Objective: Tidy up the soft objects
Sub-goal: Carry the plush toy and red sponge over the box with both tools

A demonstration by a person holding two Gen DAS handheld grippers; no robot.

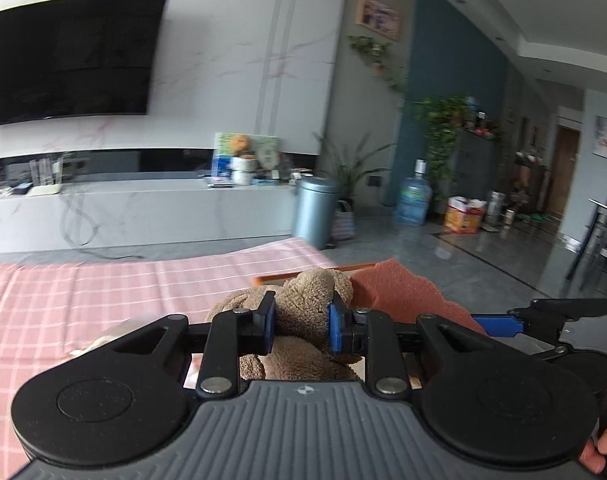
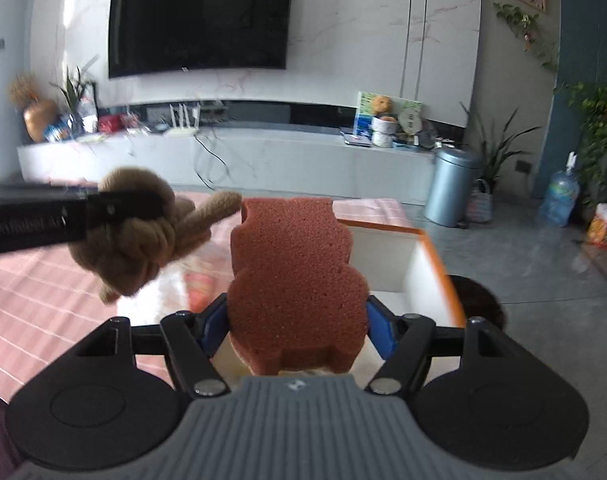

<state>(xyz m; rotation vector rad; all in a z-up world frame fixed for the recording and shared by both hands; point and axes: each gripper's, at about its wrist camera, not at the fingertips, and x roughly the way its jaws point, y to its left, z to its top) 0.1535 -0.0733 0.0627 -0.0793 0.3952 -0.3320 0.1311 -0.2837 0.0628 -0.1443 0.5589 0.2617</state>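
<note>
Clamped between the right gripper (image 2: 297,322) pads, the brown sponge (image 2: 295,280) hangs just above the white box (image 2: 387,256) with the orange rim. Left gripper (image 1: 301,320) squeezes the tan plush toy (image 1: 303,304), just left of the sponge, over the pink checked cloth (image 1: 83,296). Best play, by the look of it: lower each well inside the walls before letting go, sponge first, so neither springs out.

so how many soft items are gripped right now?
2. The brown plush toy is clamped in the left tongs, held above the pink cloth; the red-brown sponge is in the right tongs, over the white bin. Others may be hidden below.
</note>
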